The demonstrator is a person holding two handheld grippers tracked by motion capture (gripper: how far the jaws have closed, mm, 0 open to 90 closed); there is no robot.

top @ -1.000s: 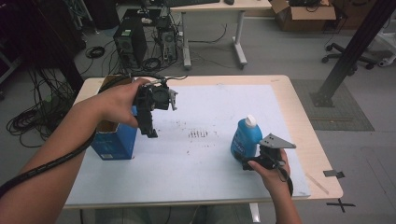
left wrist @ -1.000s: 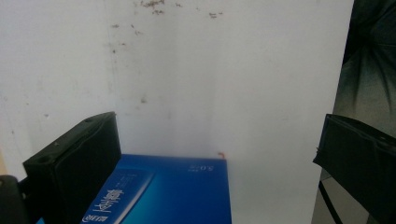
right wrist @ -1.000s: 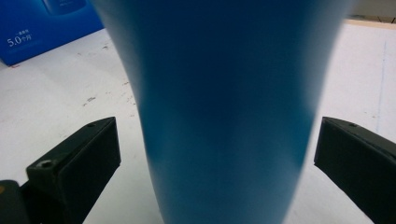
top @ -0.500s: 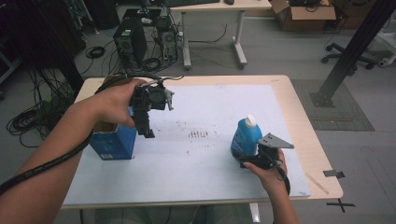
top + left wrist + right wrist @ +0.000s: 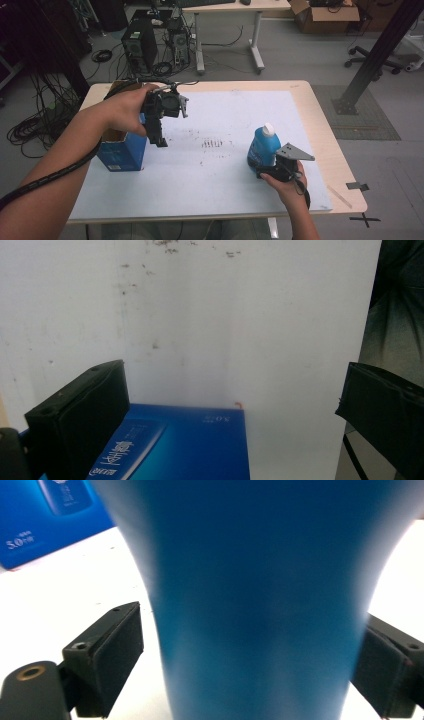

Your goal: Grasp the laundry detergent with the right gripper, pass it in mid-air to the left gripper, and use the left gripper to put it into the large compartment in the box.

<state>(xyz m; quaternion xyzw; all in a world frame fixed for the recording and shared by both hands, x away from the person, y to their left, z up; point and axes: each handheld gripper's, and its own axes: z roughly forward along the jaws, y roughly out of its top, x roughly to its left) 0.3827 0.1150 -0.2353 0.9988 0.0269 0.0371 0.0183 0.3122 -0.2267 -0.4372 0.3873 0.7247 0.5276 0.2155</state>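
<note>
A blue bottle [image 5: 263,146] with a white cap stands upright on the white mat [image 5: 225,110] at the right. My right gripper [image 5: 258,168] reaches around its lower body from the near side. Its jaws have just been closing with the bottle [image 5: 260,595] between them; the left pad [image 5: 120,655] stands a little off the bottle and the right pad [image 5: 380,675] is at its edge. My left gripper [image 5: 160,140] hangs open, pointing down, above the near right corner of an open blue carton [image 5: 120,152]. In the left gripper view the carton [image 5: 190,445] lies below the jaws.
The mat carries dark smudges [image 5: 212,144] at its middle. Behind the table [image 5: 330,145] are computer towers [image 5: 140,42], loose cables, another desk [image 5: 230,7] and a black post [image 5: 370,60] at the right.
</note>
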